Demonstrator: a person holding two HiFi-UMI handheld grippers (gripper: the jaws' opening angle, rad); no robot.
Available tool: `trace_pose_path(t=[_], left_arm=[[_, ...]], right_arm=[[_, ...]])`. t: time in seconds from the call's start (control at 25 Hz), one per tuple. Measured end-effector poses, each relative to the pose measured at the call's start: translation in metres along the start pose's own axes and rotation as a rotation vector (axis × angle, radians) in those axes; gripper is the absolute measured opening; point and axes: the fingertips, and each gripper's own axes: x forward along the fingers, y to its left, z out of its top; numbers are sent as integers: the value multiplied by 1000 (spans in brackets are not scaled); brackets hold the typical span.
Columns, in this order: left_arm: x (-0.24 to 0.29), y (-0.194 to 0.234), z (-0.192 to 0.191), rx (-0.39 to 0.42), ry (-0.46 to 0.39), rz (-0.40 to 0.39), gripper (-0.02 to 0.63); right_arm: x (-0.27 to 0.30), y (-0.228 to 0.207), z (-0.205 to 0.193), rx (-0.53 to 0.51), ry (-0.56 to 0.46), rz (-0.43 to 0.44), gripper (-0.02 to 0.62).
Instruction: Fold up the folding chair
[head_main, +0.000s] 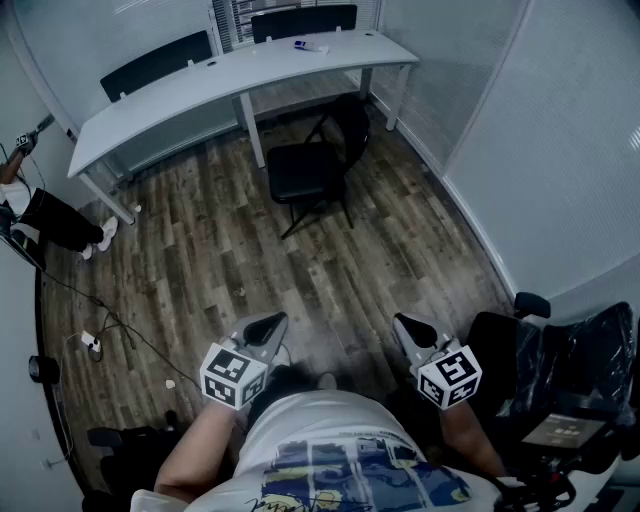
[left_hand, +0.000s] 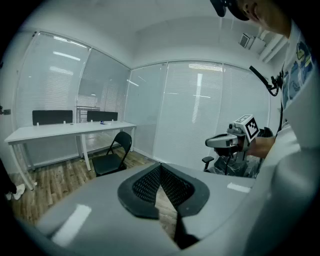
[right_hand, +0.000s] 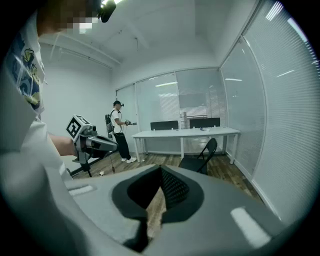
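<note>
At the far side of the wood-plank floor (head_main: 220, 250), the black metal folding chair (head_main: 308, 170) stands fully open, its seat level and its backrest just beside a leg of the long white curved worktop (head_main: 200, 85); it is well apart from both grippers. The left gripper (head_main: 276, 322) and the right gripper (head_main: 403, 324) are held close to the person's body and angled slightly downward. In each gripper view the jaws are pressed together with nothing between them. The task appears not yet begun, since the chair is untouched. Probable hazards: jaws closing on a smooth tubular frame may slip; lifting the seat with the frame unsteadied may let the chair slide on the floor or tip; and the backrest, so near the worktop leg, may strike it as the frame swings shut. A second person (head_main: 50, 215) stands at the left edge of the room, clear of the chair. No container is visible; the worktop carries only one small object (head_main: 310, 46), too small to identify.
</note>
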Motion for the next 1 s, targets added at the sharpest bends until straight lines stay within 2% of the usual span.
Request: trace_pose_path(t=[0.52,0.76,1.0], left_arm=[[-4,-9,3,-15,-19,4,6],[-3,-11,0,-20,-13,1,6],[-3,-3,3,-19,-12,3,6]], right_arm=[[-11,8,-5,-22,-3,9,3],[-11,13,-17,-26,47,35,3],[-3,16,-13,-41,51,48,11]])
